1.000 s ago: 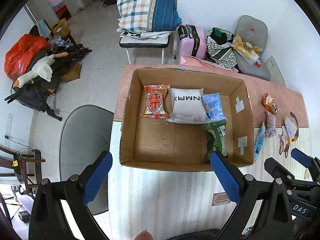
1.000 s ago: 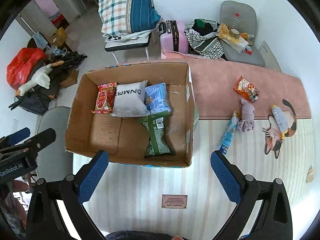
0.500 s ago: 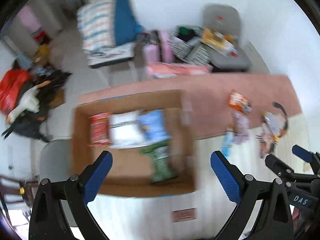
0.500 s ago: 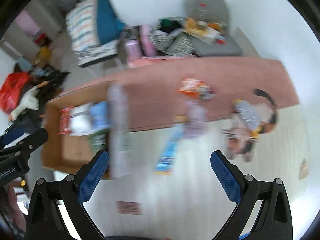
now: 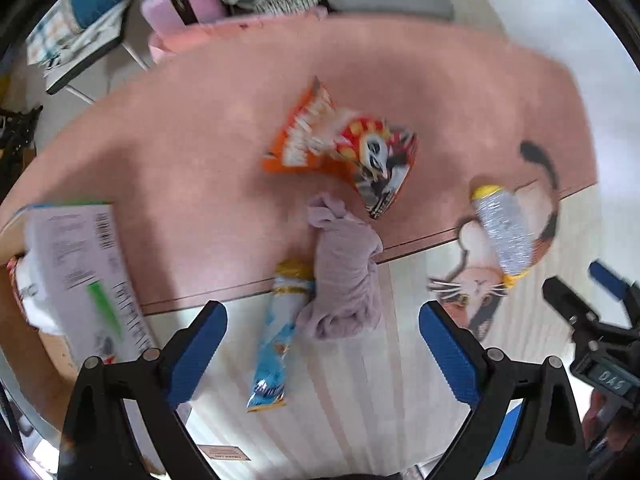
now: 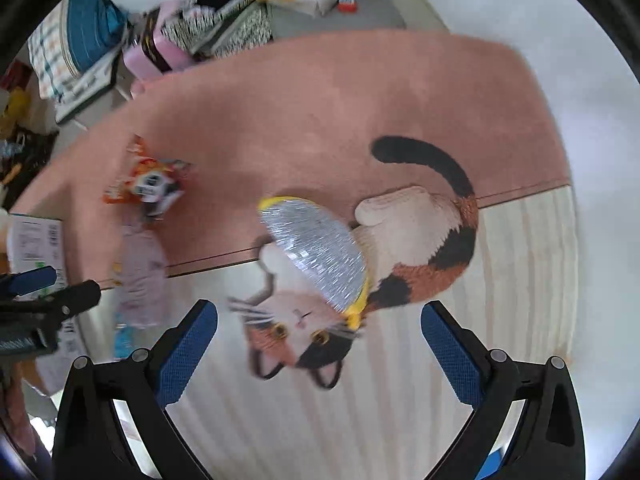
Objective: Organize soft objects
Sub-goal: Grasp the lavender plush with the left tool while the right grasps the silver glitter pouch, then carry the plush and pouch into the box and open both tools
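Both your grippers hang wide open and empty over the loose items. The left gripper point(image 5: 322, 344) is lined up on the lilac cloth bundle point(image 5: 344, 276) and the blue snack packet point(image 5: 276, 336) touching its side. Pick one: I'd go for the cloth, come down so the jaws straddle its bulk and clear the packet, then close slowly, since it will likely squash and slip. The right gripper point(image 6: 318, 346) sits above the silver packet with yellow ends point(image 6: 316, 254), which lies tilted across the cat-shaped mat point(image 6: 412, 240); take it across its narrow width. The left view shows the orange snack bag point(image 5: 344, 152) clearly and the cardboard box's flap point(image 5: 76, 276) at the left edge. The right view blurs those but gives the silver packet in full.
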`<state>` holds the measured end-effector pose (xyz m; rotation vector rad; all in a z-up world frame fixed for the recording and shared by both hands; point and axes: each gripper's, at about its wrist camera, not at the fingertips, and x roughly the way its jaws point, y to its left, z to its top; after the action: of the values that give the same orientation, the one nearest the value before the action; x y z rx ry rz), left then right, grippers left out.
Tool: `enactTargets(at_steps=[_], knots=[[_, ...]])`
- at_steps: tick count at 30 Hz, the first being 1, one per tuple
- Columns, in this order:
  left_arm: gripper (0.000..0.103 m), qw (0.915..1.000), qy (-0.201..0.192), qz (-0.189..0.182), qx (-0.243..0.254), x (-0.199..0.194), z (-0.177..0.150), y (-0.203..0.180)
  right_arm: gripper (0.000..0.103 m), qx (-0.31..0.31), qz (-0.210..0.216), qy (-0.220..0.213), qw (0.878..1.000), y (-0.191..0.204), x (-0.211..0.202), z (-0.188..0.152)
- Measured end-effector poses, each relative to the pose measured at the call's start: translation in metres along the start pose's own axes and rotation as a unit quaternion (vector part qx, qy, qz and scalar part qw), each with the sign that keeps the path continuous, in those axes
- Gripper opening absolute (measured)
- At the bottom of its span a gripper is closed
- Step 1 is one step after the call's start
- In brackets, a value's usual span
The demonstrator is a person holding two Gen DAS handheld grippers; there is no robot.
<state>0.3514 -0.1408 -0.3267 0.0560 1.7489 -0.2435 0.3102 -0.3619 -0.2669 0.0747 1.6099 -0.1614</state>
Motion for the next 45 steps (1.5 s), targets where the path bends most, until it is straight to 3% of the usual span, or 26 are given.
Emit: enactTargets(at_steps=[8, 11, 13, 14, 15, 16, 17, 18, 21, 29, 34, 40, 45], knots=[[0.094, 0.9977, 0.053, 0.034, 0.025, 0.053, 0.022, -0.025, 0.103, -0.042, 0.003, 0.054, 0.998, -0.005, 0.057, 0.025], [0.067, 0.9951, 0.066, 0.06, 0.043, 0.064, 0.023, -0.034, 0.103, -0.055, 0.01, 0.068, 0.996, -0.005, 0.07, 0.03], [0.042, 0.9928, 0.077, 0.074, 0.054, 0.074, 0.021, -0.041, 0.103, -0.069, 0.007, 0.087, 0.994, -0.002, 0.082, 0.032], [0.04, 0.9926, 0.081, 0.075, 0.052, 0.077, 0.019, -0.042, 0.101, -0.076, 0.003, 0.094, 0.993, -0.001, 0.087, 0.033], [0.039, 0.9925, 0.08, 0.077, 0.052, 0.079, 0.017, -0.044, 0.098, -0.081, 0.001, 0.1, 0.992, 0.0, 0.092, 0.033], [0.037, 0.9927, 0.076, 0.078, 0.052, 0.078, 0.015, -0.046, 0.088, -0.082, -0.001, 0.104, 0.991, 0.0, 0.095, 0.033], [0.037, 0.993, 0.074, 0.077, 0.05, 0.078, 0.014, -0.047, 0.071, -0.082, -0.004, 0.11, 0.991, 0.0, 0.099, 0.033], [0.036, 0.9938, 0.072, 0.072, 0.046, 0.076, 0.012, -0.048, 0.06, -0.082, -0.007, 0.113, 0.99, 0.0, 0.101, 0.032], [0.035, 0.9959, 0.056, 0.06, 0.038, 0.063, 0.006, -0.042, 0.049, -0.069, -0.008, 0.104, 0.992, -0.002, 0.097, 0.029], [0.035, 0.9998, 0.008, 0.013, 0.011, 0.012, -0.013, -0.028, 0.045, 0.037, 0.076, 0.073, 0.994, -0.006, 0.049, 0.005], [0.035, 0.9994, -0.032, -0.011, 0.003, -0.035, -0.041, 0.0, 0.045, 0.046, 0.113, 0.034, 0.992, 0.013, -0.001, -0.015], [0.035, 0.9953, -0.091, -0.034, -0.009, -0.096, -0.084, 0.054, 0.045, 0.004, 0.152, -0.009, 0.988, 0.093, -0.075, -0.057], [0.035, 0.9919, -0.117, -0.03, -0.038, -0.134, -0.113, 0.133, 0.045, -0.035, 0.162, -0.027, 0.986, 0.212, -0.112, -0.093]])
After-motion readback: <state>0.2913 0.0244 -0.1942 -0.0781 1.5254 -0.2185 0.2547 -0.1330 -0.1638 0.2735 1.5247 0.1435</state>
